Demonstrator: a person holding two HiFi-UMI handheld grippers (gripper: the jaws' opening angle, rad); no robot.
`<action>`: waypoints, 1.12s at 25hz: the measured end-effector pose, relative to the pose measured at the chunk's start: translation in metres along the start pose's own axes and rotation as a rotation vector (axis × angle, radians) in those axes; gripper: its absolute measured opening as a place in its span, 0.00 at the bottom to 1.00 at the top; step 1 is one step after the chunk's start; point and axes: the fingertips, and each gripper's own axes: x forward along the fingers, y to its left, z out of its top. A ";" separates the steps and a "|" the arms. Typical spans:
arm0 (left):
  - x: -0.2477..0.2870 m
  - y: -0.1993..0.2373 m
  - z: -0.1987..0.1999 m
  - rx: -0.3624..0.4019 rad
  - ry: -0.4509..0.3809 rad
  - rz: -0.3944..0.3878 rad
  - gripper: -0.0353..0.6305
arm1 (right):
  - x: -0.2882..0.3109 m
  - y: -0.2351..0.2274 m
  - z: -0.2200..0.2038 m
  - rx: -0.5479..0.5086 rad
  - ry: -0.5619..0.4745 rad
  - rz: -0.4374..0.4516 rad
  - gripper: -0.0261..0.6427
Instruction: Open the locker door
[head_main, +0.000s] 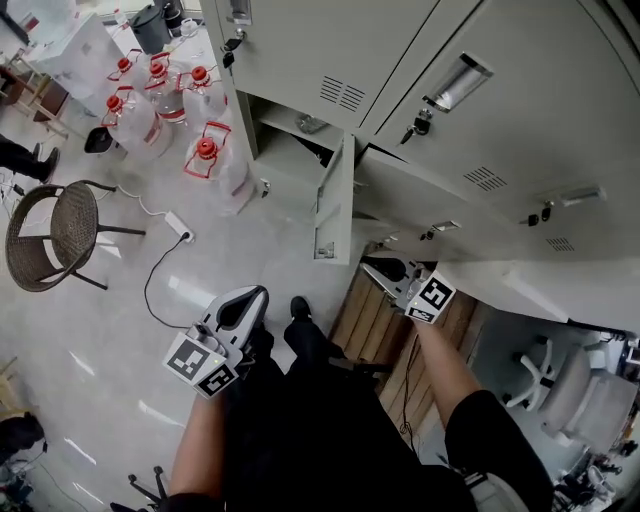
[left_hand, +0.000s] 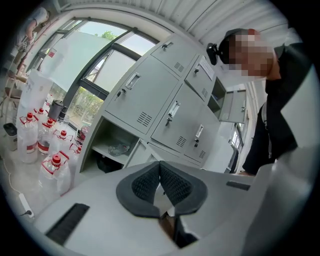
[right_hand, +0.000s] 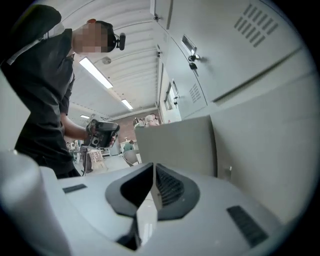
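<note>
Far left on the floor: wicker chair (head_main: 60, 235), then a cluster of clear jugs (head_main: 160, 105) w/ red caps and red carry handles. Contents look see-through, label print too small to read. A dark bin (head_main: 150, 28) stands behind them, inside not visible. White power strip (head_main: 178, 226) w/ black cable lies on the floor btw chair and lockers.

Left tongs (head_main: 258, 295) are held low in front of the person, pads pressed together at the tips, nothing btw them. Their marker cube (head_main: 205, 362) shows black-and-white squares.

Centre: locker door (head_main: 335, 205) stands swung out, seen edge-on in the head view, in front of a lower-row compartment (head_main: 288, 160). That compartment is open: its shelf carries a crumpled clear item (head_main: 310, 123), and a dark object (left_hand: 106, 163) sits under the shelf. Can't tell what either is.

Right tongs (head_main: 370, 266) sit just right of the door's lower edge, near it. Tips are closed to a thin line and grip nothing; the door panel lies beyond them in the right gripper view.

Right: grey locker bank (head_main: 520, 100), other doors shut, keys (head_main: 418, 125) hanging in a lock, vent slots on the fronts. Wooden boards (head_main: 375, 320) lie below, office chair (head_main: 560, 375) far right
</note>
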 end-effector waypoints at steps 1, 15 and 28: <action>-0.001 -0.003 0.007 0.006 -0.007 -0.015 0.08 | -0.002 0.006 0.014 -0.025 -0.008 -0.011 0.08; -0.034 -0.038 0.117 0.157 -0.039 -0.341 0.08 | 0.016 0.118 0.210 -0.252 -0.196 -0.203 0.06; -0.111 -0.042 0.151 0.192 -0.013 -0.479 0.08 | 0.026 0.242 0.285 -0.324 -0.301 -0.324 0.06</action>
